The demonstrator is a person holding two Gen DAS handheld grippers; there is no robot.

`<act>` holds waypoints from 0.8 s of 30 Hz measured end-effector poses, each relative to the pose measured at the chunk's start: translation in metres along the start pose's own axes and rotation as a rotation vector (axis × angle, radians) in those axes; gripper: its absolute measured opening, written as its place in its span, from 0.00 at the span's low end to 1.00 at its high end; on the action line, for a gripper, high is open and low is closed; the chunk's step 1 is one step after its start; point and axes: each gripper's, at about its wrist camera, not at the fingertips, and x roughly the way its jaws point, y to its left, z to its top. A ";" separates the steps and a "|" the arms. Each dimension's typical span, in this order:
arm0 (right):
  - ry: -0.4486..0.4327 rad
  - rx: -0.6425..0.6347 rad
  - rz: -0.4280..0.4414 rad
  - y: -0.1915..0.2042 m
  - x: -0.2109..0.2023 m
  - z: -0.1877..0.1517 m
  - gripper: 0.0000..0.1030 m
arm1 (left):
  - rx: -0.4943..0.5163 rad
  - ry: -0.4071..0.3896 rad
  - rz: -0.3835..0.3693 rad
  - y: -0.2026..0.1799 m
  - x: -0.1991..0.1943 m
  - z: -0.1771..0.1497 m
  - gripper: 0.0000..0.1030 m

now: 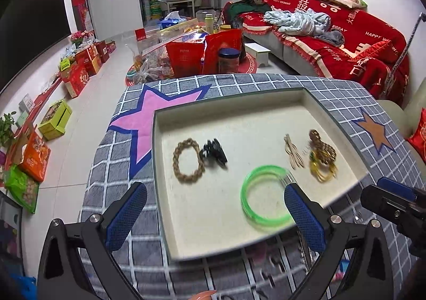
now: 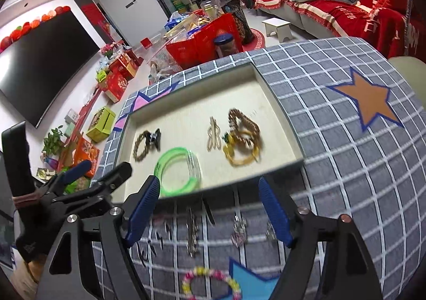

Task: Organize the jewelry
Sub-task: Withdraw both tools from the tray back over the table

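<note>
Left gripper point(image 1: 214, 217) stands wide open at the frame's bottom, holding nothing; right gripper point(image 2: 210, 209) is also open and empty; green bangle point(image 1: 266, 195) lies mid-frame in the cream tray point(image 1: 239, 242), braided bracelet point(image 1: 187, 160) to its upper left, gold jewelry pile point(image 1: 322, 157) at right.

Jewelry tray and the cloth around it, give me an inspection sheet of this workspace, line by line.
Surface: grey checked cloth with star patches.
Job's things: cream tray holds braided bracelet, black clip, green bangle, gold pile; beaded bracelet and small pieces lie on the cloth.
Clutter: nothing seen on the cloth.
Grippers: left gripper and right gripper open, empty.
Cables: nothing seen.
Surroundings: red-covered sofa, boxes on the floor.
</note>
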 end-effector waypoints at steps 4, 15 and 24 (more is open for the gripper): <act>-0.012 0.025 -0.003 -0.008 -0.015 -0.016 0.84 | -0.004 0.001 -0.012 0.000 -0.015 -0.013 1.00; 0.009 0.045 -0.045 -0.026 -0.035 -0.054 0.88 | 0.006 0.030 -0.034 -0.006 -0.045 -0.072 1.00; 0.072 0.009 -0.127 -0.037 -0.030 -0.077 0.88 | 0.012 0.098 -0.042 -0.020 -0.040 -0.106 1.00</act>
